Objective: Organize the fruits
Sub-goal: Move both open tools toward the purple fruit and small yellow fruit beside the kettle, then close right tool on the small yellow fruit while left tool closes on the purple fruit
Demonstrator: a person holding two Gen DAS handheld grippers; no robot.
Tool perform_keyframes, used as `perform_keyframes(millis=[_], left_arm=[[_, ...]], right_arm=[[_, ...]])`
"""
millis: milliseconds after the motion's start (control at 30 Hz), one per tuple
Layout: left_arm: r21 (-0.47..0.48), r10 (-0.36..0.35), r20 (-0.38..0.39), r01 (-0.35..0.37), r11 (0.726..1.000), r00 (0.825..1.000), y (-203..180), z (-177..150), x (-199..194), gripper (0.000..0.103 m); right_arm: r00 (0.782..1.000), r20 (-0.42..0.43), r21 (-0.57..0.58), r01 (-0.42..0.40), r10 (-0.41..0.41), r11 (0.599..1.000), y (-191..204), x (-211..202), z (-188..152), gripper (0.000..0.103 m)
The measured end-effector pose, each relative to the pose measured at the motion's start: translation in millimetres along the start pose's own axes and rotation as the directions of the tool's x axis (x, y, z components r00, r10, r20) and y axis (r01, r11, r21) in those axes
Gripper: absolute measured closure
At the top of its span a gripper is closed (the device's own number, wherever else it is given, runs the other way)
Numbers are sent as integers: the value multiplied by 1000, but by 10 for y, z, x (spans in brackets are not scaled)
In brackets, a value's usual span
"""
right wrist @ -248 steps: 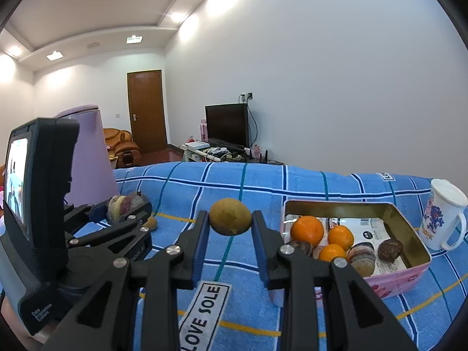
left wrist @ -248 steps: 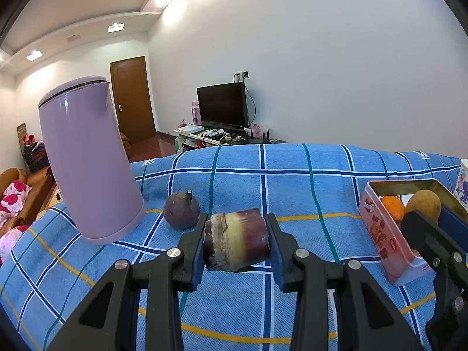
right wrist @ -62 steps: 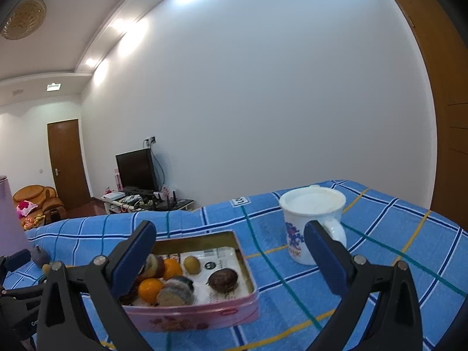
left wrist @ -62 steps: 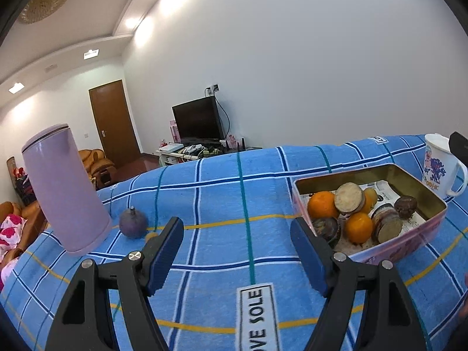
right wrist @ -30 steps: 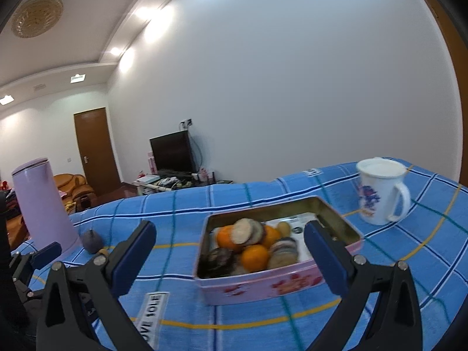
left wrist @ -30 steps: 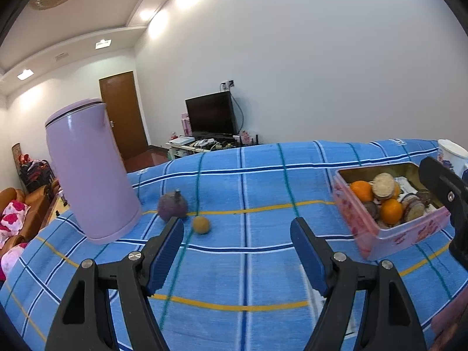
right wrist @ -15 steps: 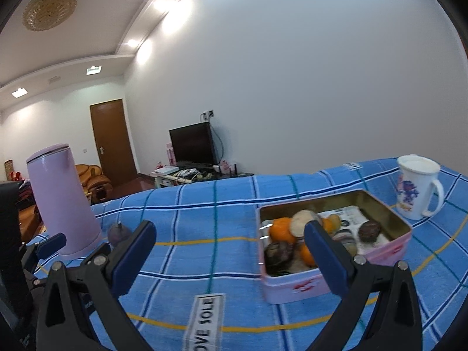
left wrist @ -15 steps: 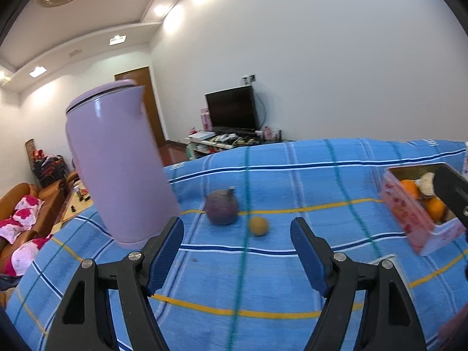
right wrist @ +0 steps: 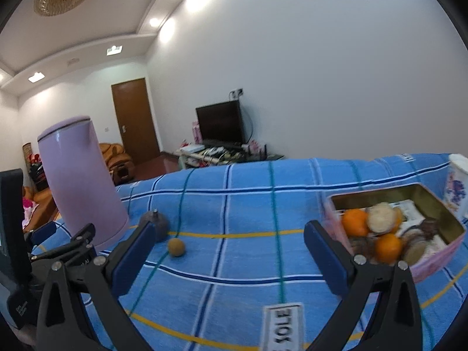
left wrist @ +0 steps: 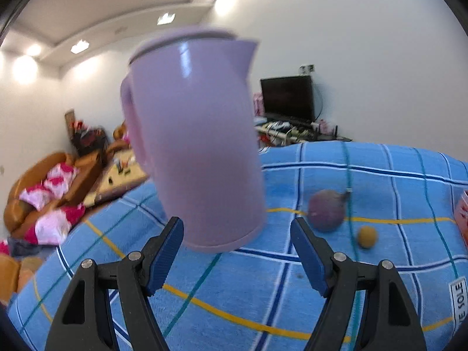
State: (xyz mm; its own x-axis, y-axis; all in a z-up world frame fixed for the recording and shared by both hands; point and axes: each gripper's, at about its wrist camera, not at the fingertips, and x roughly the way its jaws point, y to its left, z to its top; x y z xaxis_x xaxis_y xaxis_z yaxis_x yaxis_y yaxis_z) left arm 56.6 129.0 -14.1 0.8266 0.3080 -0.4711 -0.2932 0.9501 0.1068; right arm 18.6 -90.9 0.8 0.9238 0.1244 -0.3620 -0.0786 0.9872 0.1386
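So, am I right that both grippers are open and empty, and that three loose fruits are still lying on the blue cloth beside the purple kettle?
Not quite: only two loose fruits lie there, a dark purple fruit and a small yellow-brown fruit, as the right wrist view shows. They do lie on the blue cloth beside the purple kettle, and both the left gripper and right gripper are open and empty.

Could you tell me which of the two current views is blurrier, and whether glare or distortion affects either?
Left wrist view: blurrier; the lilac kettle and purple fruit smear, with a highlight streak on the kettle. Right wrist view: sharper, the tin slightly soft. Both: fisheye bending, ceiling lights bloom.
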Motion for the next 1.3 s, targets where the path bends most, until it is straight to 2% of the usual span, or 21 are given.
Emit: perform_keyframes(millis=[167, 267, 433, 467, 500, 667, 733, 800, 900, 933, 1000, 1100, 1200, 1300], left_arm=[[-75, -3, -82, -3, 997, 997, 159, -5, 188, 26], [-88, -29, -113, 19, 996, 993, 193, -13, 258, 26], [-63, -41, -140, 33, 997, 989, 148, -17, 296, 26], [-58, -41, -142, 33, 998, 989, 137, -17, 302, 26], [-58, -42, -143, 34, 998, 989, 130, -9, 305, 26], [-53, -47, -142, 40, 998, 989, 126, -4, 295, 26], [-46, -47, -138, 41, 998, 989, 115, -4, 282, 26], [-39, -50, -131, 45, 998, 990, 103, -2, 269, 26], [-32, -63, -115, 60, 998, 991, 88, 3, 236, 26], [-30, -68, -110, 65, 997, 992, 83, 5, 228, 26], [-23, -81, -99, 79, 997, 992, 70, 4, 206, 26], [-14, -124, -81, 123, 992, 989, 53, 3, 170, 26], [-19, -144, -74, 143, 989, 987, 48, 8, 151, 26], [-23, -183, -64, 182, 983, 981, 7, 0, 93, 26]], right_arm=[[991, -117, -25, -60, 57, 998, 172, 387, 24, 1], [971, -223, -32, -92, 82, 995, 279, 695, 22, 18], [915, -385, -51, -149, 118, 988, 486, 1165, -25, 34], [907, -404, -61, -156, 119, 986, 522, 1221, -34, 46], [894, -431, -72, -171, 124, 983, 583, 1300, -50, 52], [855, -512, -124, -173, 86, 977, 719, 1482, -150, 55], [857, -511, -167, -165, 57, 972, 762, 1478, -168, 63], [858, -509, -171, -174, 64, 970, 764, 1460, -189, 74], [863, -500, -157, -171, 71, 973, 714, 1413, -183, 75], [872, -484, -146, -167, 77, 975, 673, 1368, -163, 75], [910, -405, -138, -162, 93, 977, 596, 1171, -95, 75], [961, -267, -164, -122, 75, 979, 445, 832, -11, 75], [984, -170, -152, -75, 48, 986, 267, 600, 5, 75], [993, -111, -102, -47, 36, 994, 100, 477, 38, 75]])
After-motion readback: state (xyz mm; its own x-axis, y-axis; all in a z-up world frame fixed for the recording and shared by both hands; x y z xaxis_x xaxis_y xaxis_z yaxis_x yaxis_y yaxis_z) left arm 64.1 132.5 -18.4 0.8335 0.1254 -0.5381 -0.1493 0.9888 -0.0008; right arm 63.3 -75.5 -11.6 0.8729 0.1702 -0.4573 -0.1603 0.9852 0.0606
